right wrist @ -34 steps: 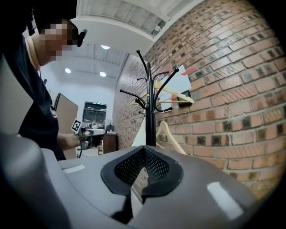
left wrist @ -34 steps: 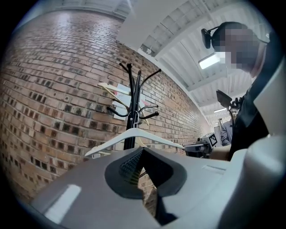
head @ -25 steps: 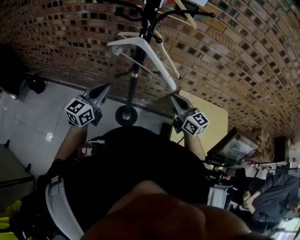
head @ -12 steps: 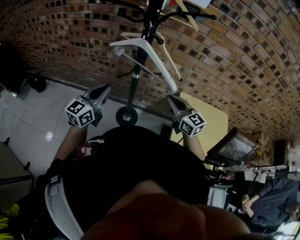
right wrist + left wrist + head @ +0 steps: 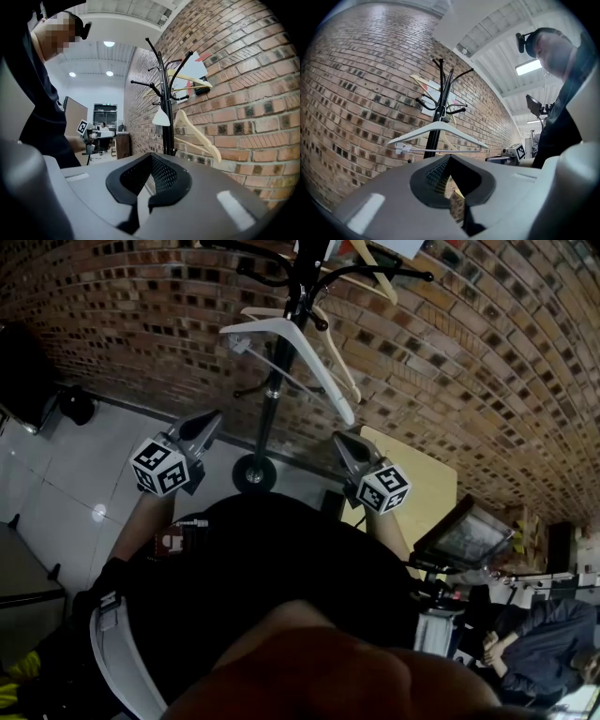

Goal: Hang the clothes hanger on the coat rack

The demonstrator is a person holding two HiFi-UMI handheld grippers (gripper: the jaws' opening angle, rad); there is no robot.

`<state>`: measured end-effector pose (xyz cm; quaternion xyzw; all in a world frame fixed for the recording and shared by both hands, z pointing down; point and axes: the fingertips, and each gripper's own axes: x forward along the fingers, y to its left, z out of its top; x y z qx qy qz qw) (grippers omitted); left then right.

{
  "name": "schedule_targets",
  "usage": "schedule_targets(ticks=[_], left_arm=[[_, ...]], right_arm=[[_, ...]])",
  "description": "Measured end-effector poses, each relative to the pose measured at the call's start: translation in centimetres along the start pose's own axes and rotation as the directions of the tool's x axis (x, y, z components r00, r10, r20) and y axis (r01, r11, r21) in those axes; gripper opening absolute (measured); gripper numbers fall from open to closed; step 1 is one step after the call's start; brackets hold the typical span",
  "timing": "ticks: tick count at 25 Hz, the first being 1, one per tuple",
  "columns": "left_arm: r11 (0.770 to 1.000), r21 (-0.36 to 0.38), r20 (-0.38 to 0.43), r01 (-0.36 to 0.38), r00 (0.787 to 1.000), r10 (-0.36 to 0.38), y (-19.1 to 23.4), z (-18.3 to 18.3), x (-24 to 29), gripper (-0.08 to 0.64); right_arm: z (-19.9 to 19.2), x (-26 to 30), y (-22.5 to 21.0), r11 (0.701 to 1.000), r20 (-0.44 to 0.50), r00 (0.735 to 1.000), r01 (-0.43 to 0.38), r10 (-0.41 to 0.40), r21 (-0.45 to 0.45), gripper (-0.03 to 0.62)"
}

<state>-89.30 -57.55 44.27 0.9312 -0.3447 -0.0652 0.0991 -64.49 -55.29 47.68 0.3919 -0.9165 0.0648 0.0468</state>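
Note:
A white clothes hanger (image 5: 286, 334) hangs on the black coat rack (image 5: 271, 390) in front of the brick wall, with wooden hangers (image 5: 339, 357) behind it. From the left gripper view the white hanger (image 5: 439, 134) shows broadside across the rack (image 5: 440, 96). From the right gripper view it (image 5: 161, 117) shows end-on, beside a wooden hanger (image 5: 197, 134) on the rack (image 5: 163, 93). My left gripper (image 5: 210, 419) (image 5: 448, 158) and right gripper (image 5: 338, 439) (image 5: 150, 157) are both shut and empty. They are held level near my body, well short of the rack.
The rack's round base (image 5: 251, 472) stands on the pale floor by the wall. A yellow tabletop (image 5: 427, 479) and a monitor (image 5: 461, 532) lie to the right. A seated person (image 5: 534, 634) is at the lower right. A dark object (image 5: 71, 406) sits on the floor at left.
My right gripper has rolled slightly and edged a little to the left. The left gripper and the hangers have stayed where they were.

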Motion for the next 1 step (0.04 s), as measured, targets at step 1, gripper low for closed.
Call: schedule_targets(ticks=[1], left_arm=[[1.0, 0.001, 0.001, 0.0, 1.0, 0.0, 0.02, 0.03, 0.03, -0.006]], right_arm=[[-0.01, 0.03, -0.02, 1.0, -0.001, 1.0, -0.001, 0.001, -0.001, 0.012]])
